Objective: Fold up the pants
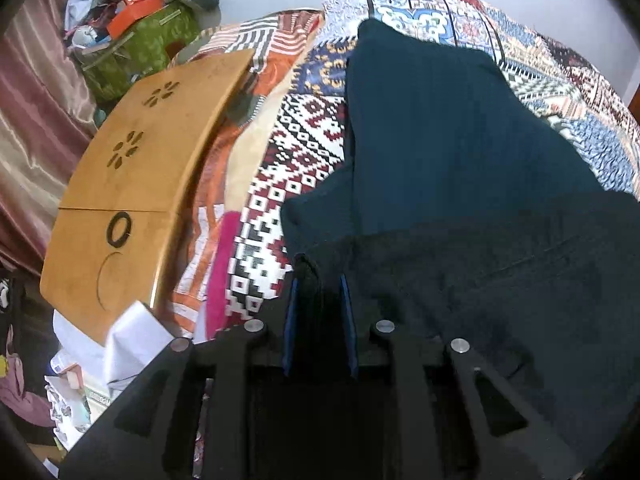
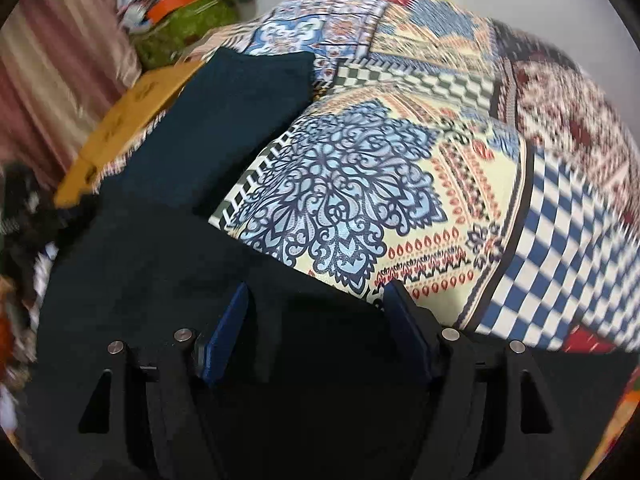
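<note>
Dark teal pants (image 1: pixel 432 132) lie lengthwise on a patterned bedspread (image 1: pixel 304 140), the legs running away from me. My left gripper (image 1: pixel 319 280) is shut on a fold of the pants' near edge, dark cloth bunched between its blue pads. In the right wrist view the pants (image 2: pixel 224 120) stretch to the upper left. My right gripper (image 2: pixel 316 292) stands wide open, with the pants' near edge lying between and under its blue pads (image 2: pixel 230 320).
A wooden lap table (image 1: pixel 132 184) lies at the bed's left edge. A green box (image 1: pixel 140 48) with clutter on it stands behind the table. A maroon curtain (image 1: pixel 28 112) hangs at far left. The bedspread (image 2: pixel 440 180) spreads to the right of the pants.
</note>
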Motion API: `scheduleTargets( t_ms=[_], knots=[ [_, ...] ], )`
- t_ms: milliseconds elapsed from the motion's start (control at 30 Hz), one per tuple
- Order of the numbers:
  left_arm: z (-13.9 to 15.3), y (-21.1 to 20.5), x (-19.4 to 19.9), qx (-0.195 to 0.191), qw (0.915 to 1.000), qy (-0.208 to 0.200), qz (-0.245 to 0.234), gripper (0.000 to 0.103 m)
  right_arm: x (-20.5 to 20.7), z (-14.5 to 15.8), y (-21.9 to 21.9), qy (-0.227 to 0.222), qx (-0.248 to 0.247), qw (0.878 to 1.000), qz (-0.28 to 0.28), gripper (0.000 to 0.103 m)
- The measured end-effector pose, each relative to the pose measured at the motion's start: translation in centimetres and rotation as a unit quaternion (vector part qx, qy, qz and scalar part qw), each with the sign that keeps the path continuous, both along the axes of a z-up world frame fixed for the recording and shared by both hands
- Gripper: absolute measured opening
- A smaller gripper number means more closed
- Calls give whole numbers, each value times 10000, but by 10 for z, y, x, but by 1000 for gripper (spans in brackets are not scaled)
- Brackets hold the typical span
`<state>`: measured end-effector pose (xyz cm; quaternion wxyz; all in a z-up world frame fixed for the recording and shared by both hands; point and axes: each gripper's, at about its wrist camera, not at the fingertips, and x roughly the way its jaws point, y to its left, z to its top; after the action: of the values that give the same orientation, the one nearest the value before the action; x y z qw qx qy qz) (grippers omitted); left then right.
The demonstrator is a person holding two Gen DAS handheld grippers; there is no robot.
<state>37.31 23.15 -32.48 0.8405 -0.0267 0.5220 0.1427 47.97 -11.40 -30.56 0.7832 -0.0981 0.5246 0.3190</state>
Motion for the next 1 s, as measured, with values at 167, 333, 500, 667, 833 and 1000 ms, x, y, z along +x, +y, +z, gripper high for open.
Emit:
scheduleTargets(
  t_ms=[167, 333, 500, 667, 833, 1000],
  knots=[
    [-2, -5, 1, 171, 9998, -94, 13, 22, -17, 0, -1, -125, -48, 9999, 23, 50],
    [9, -13, -3, 635, 9977, -241, 59, 22, -30, 0, -2, -398, -113, 9991, -97, 30],
    [45, -24, -12, 1020, 9920, -747, 38, 22, -44, 6, 12, -798, -305, 9963, -97, 6],
    [89, -20, -25, 951, 9887, -1158, 45, 22, -44, 28, 2, -943, -133, 9948, -357, 5],
    [133, -22, -57, 812, 9794, -1850, 55, 22, -62, 78, -20, -1347, 159, 9891, -569, 5],
    [156, -37, -89, 898, 9749, -2030, -177, 22, -104, 114, -31, -1592, 291, 9854, -528, 5]
  ],
)
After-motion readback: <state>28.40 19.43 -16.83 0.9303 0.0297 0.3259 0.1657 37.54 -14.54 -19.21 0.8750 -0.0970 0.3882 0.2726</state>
